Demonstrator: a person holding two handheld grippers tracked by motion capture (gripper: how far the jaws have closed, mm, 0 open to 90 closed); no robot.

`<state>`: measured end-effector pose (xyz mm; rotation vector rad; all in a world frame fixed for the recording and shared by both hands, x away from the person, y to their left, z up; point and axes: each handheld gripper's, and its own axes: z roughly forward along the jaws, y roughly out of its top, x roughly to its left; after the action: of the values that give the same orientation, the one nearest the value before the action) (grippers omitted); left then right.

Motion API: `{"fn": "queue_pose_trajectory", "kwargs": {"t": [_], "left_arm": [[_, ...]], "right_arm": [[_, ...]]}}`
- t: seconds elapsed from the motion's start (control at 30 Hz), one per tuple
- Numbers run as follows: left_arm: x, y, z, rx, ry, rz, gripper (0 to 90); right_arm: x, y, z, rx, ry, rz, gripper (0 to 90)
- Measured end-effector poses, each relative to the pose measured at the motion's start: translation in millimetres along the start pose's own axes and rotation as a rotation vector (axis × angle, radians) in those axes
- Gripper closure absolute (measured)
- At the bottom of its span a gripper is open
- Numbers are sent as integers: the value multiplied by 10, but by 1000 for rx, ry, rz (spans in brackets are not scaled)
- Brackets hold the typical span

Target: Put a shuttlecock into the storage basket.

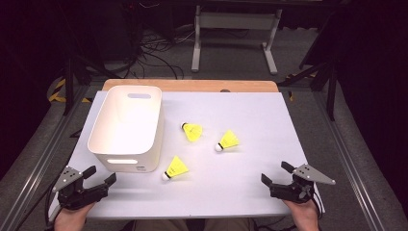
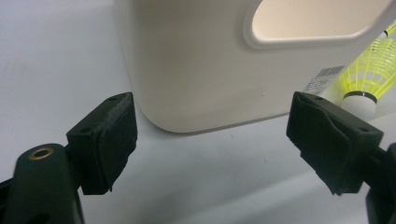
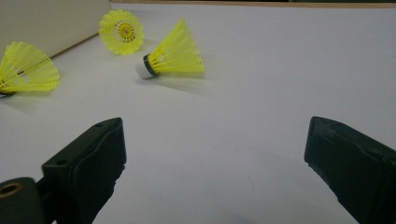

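Note:
Three yellow shuttlecocks lie on the white table top: one (image 1: 175,168) just right of the bin's near corner, one (image 1: 192,131) mid-table, one (image 1: 227,141) further right. A white plastic bin (image 1: 127,126) with handle cut-outs stands at the left. My left gripper (image 1: 100,175) rests open at the near left corner, facing the bin (image 2: 196,60), a shuttlecock (image 2: 366,81) at its right. At the near right, my right gripper (image 1: 275,173) is open with nothing between its jaws; ahead of it lie the shuttlecocks (image 3: 173,52) (image 3: 122,31) (image 3: 25,70).
The white board (image 1: 250,115) lies on a wooden table whose far edge (image 1: 192,85) shows behind it. Metal rails run along both sides on the floor. Cables and a white frame stand (image 1: 235,29) are beyond the table.

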<state>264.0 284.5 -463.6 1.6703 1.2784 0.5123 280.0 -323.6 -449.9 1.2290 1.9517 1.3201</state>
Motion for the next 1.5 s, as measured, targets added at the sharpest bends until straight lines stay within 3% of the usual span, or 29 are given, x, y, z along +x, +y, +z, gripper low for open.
{"fn": "queue_pose_trajectory", "kwargs": {"t": [0.5, 0.8, 1.07, 1.5], "left_arm": [[-29, -2, -5, 5, 1, -3, 171], [-33, 20, -48, 19, 28, 29, 170], [9, 24, -88, 32, 36, 13, 170], [186, 9, -183, 34, 89, -12, 174]], "right_arm": [[-8, 0, -11, 3, 8, -2, 69], [-7, -2, -1, 12, 13, -1, 69], [-7, -1, 3, 12, 14, 2, 68], [-8, -2, 8, 16, 15, 6, 68]]}}
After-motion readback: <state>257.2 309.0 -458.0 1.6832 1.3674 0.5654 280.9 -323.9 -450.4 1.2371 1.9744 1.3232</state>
